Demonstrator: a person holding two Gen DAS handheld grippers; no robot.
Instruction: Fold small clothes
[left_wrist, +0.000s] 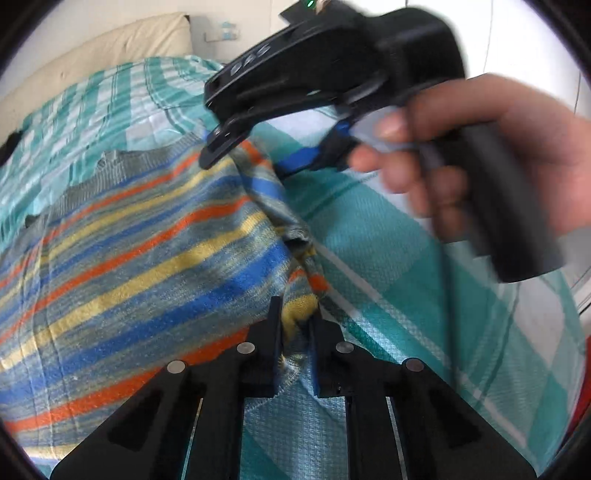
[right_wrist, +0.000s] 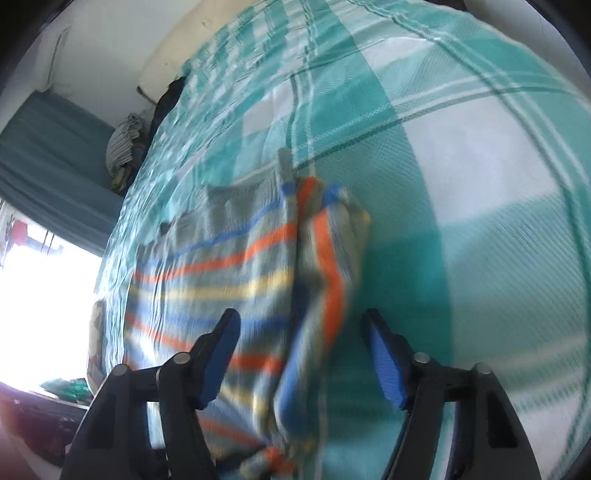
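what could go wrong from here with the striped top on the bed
1. The left tool pinches only the hem corner of the top; a pull could slip it free.
2. It may have caught the checked sheet beneath, dragging that along.
3. The right tool is open over the bunched sleeve and the view is blurred, so closing now could grab a loose clump and fold unevenly.

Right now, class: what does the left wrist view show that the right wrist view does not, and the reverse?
Only the left wrist view: the left gripper pinching the striped sweater's edge, and a hand holding the right gripper.

Only the right wrist view: the right gripper's open blue pads, a bundle of clothes and a bright window.

Both: the sweater on the teal checked bedspread.
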